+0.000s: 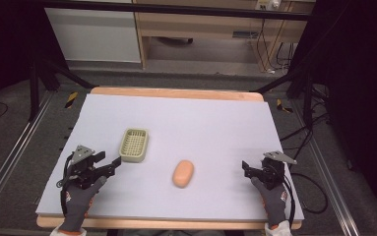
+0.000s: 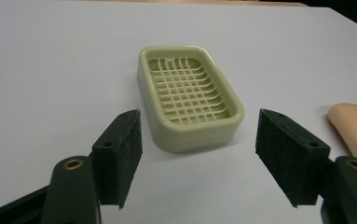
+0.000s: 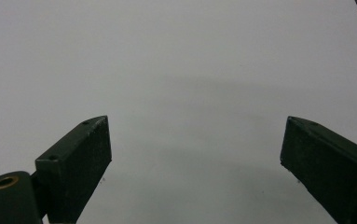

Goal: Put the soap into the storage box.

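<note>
- Nearest the camera in the high view, we note two gloved hands entering from the bottom edge: the left hand (image 1: 78, 204) and the right hand (image 1: 273, 199), each holding a gripper.
- We find the left gripper (image 1: 111, 166) at the near left of the table (image 1: 176, 93), pointing right and slightly away, toward the soap dish (image 1: 134, 145). In the left gripper view its jaws stand spread wide with nothing between them, and the soap dish (image 2: 188, 95) lies just beyond the tips, apart from both pads.
- We find the right gripper (image 1: 247, 168) at the near right, well apart from both objects. In the right gripper view its jaws are likewise spread wide and empty, over the bare white sheet (image 3: 176, 70).
- We record the soap dish as pale green, rectangular with rounded corners and a grid floor, resting flat on the white sheet (image 1: 186, 118), left of centre.
- We record an orange, oval bar of soap (image 1: 183, 173) lying on the sheet near centre, to the right of and nearer than the dish, not touching it. Its end shows at the right edge of the left gripper view (image 2: 355, 128).
- We observe a grey three-cornered plate on top of each gripper.
</note>
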`<act>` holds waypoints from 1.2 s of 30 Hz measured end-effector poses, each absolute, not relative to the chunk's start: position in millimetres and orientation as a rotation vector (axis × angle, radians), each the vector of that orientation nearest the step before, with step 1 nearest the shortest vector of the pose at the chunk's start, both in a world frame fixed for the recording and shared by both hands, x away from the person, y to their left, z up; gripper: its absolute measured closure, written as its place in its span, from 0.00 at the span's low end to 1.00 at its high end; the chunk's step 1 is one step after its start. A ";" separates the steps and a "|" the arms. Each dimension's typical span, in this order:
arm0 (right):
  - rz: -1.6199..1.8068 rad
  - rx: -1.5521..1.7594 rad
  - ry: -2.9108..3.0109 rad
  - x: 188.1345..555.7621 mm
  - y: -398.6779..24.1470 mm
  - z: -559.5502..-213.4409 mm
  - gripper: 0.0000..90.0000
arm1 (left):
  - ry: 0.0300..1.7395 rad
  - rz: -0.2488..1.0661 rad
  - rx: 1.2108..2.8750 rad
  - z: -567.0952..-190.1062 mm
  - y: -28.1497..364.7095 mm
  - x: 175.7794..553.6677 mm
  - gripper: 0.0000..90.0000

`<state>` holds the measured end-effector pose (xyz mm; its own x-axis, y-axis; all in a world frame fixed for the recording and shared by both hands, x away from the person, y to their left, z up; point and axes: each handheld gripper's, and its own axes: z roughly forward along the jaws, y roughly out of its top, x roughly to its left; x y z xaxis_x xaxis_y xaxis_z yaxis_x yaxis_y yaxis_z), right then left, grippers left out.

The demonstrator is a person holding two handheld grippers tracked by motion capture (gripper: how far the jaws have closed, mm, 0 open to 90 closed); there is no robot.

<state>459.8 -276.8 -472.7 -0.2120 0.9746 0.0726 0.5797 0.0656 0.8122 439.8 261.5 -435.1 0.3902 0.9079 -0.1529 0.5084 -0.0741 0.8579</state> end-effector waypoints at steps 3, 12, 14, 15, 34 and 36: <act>1.014 1.539 1.844 457.9 -275.3 -471.6 0.10 | 1.206 0.537 1.743 -426.8 251.5 439.0 0.34; 0.989 1.510 1.861 453.1 -269.8 -470.3 0.08 | 1.118 0.496 1.809 -414.1 220.5 443.5 0.31; 0.984 1.506 1.867 453.2 -266.9 -470.8 0.08 | 1.108 0.493 1.818 -413.5 217.6 444.0 0.31; 0.984 1.506 1.867 453.2 -266.9 -470.8 0.08 | 1.099 0.493 1.825 -412.8 214.8 444.1 0.31; 0.960 1.501 1.877 451.5 -261.2 -470.9 0.08 | 0.952 0.425 1.928 -399.0 154.0 453.7 0.28; 0.960 1.502 1.877 451.6 -261.3 -471.0 0.08 | 0.945 0.423 1.937 -398.5 150.1 454.0 0.28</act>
<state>451.6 -261.3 -471.0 -0.2276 0.9736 0.0175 0.5844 0.1222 0.8022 454.0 150.1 -398.5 0.6476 0.7578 -0.0796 0.4458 -0.2922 0.8461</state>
